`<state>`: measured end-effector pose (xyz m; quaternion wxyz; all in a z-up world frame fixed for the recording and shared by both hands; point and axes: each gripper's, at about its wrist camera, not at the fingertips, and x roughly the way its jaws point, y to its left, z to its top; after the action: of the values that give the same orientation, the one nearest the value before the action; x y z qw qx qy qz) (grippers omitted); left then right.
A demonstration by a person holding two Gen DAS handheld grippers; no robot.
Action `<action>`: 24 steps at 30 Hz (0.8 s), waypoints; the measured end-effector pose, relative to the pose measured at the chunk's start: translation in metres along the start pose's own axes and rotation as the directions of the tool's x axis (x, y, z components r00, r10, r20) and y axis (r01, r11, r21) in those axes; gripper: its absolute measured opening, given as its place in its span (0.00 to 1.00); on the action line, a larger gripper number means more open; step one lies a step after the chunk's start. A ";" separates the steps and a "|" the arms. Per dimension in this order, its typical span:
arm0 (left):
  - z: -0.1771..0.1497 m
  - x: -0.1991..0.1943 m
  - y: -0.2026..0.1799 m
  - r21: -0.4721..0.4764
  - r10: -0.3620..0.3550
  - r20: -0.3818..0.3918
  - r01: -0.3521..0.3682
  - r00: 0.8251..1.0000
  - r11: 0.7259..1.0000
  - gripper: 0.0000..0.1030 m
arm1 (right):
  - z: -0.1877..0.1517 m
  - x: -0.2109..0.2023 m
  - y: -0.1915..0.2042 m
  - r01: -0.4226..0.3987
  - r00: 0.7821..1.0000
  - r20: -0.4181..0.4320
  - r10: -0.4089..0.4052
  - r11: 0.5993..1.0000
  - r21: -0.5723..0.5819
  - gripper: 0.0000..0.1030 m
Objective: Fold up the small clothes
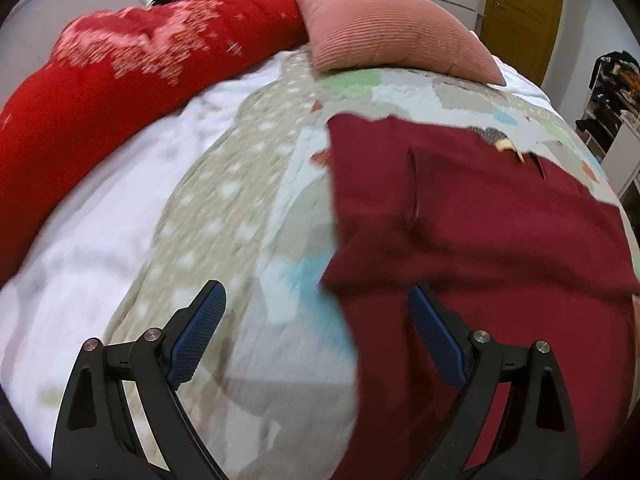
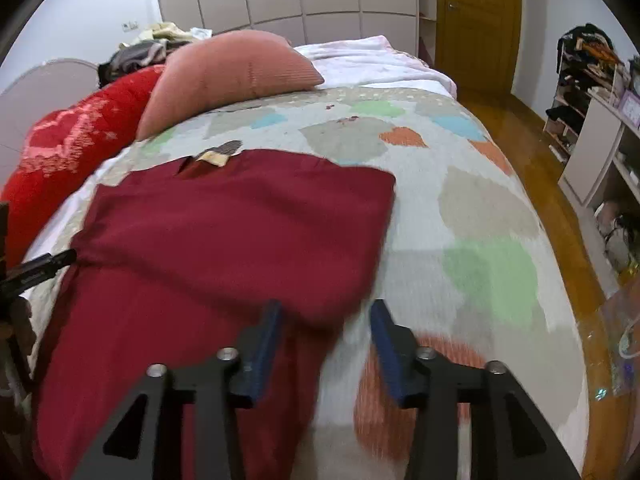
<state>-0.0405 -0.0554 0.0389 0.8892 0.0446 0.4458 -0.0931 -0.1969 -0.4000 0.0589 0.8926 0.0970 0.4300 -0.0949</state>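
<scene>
Surface: bed [image 2: 472, 184] with a patchwork quilt of grey, green, blue and orange patches.
Room: pink pillow [image 2: 232, 76] and red blanket [image 1: 120, 80] at the far left; wooden door [image 2: 476, 20] and cluttered shelves [image 2: 584, 80] at the far right.
Garment: dark red garment [image 2: 224, 232] lies on the quilt, upper part doubled over the lower, label showing at the far edge.
Left gripper [image 1: 316, 320]: jaws spread wide, empty, over the garment's left edge.
Right gripper [image 2: 326, 332]: jaws apart, empty, over the garment's right edge.
</scene>
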 end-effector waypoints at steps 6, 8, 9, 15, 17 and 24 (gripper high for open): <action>-0.048 -0.033 0.027 -0.030 -0.012 -0.021 0.012 1.000 0.999 0.90 | -0.055 -0.019 -0.007 -0.073 0.995 -0.061 0.077 0.996 0.057 0.47; -0.061 -0.043 0.031 -0.035 -0.018 -0.023 0.017 1.000 0.999 0.90 | -0.072 -0.024 -0.006 -0.104 0.991 -0.077 0.110 0.991 0.081 0.48; -0.067 -0.047 0.032 -0.037 -0.024 -0.030 0.023 0.999 0.999 0.90 | -0.078 -0.024 -0.006 -0.122 0.988 -0.083 0.130 0.988 0.092 0.48; -0.098 -0.050 0.021 -0.036 -0.045 -0.089 0.042 0.995 0.998 0.90 | -0.089 -0.020 0.009 -0.158 0.985 -0.052 0.164 0.981 0.111 0.45; -0.106 -0.054 0.015 -0.028 -0.039 -0.074 0.037 0.996 0.999 0.90 | -0.088 -0.016 0.020 -0.116 0.991 -0.057 0.119 0.991 0.063 0.23; -0.118 -0.061 0.011 -0.025 -0.026 -0.063 0.024 0.998 0.999 0.90 | -0.091 -0.026 0.016 -0.053 0.997 -0.057 0.056 0.998 0.044 0.08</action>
<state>-0.1666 -0.0175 0.0168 0.8738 0.0314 0.4753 -0.0975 -0.2770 -0.3586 0.0250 0.8796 0.1305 0.4510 -0.0768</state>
